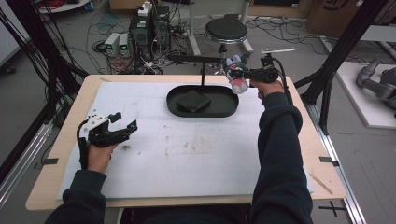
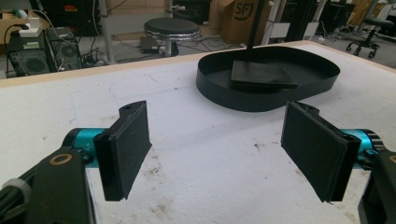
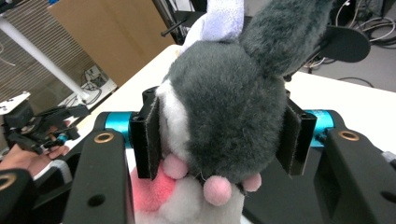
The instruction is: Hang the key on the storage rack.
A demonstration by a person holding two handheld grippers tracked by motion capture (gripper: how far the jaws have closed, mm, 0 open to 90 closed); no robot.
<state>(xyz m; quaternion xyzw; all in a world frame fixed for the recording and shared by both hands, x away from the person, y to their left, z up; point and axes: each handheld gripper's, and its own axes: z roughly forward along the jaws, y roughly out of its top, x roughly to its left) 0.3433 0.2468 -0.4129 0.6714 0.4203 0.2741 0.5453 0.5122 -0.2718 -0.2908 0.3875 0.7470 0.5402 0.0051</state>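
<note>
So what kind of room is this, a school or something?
More likely a robotics lab or workshop. Computer boxes sit among tangled cables on the grey floor, black metal frame posts surround the white-topped wooden table, and cardboard boxes stand behind.

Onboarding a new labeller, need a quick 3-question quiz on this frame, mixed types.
1. True or false: the right tool is shut on the plush rabbit.
2. Multiple choice: where does the left tool sit? A) inside the black tray B) over the white mat, open and holding nothing C) clamped on the stand's pole
3. Short answer: what stands in the black oval tray?

Key:
1. True; its pads press both sides of the grey head.
2. B; the pads stand wide apart above the white mat, well short of the tray.
3. A stand with a flat black square base and a thin upright pole.
</note>
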